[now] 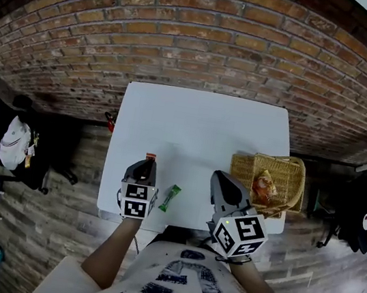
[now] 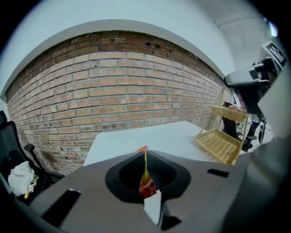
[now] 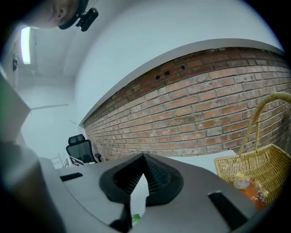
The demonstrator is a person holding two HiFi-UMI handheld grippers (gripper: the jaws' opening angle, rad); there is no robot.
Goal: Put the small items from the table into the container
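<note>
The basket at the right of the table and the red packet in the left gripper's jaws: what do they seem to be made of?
Basket: probably woven wicker or straw, matt and tan, since the weave and slats show on its walls. Red packet: likely thin glossy plastic film, since it is pinched flat and glints a little.

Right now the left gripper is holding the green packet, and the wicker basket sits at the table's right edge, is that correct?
Not quite. The left gripper is shut on a red packet, as the left gripper view shows. The green packet lies loose on the table. The wicker basket does sit at the table's right edge.
</note>
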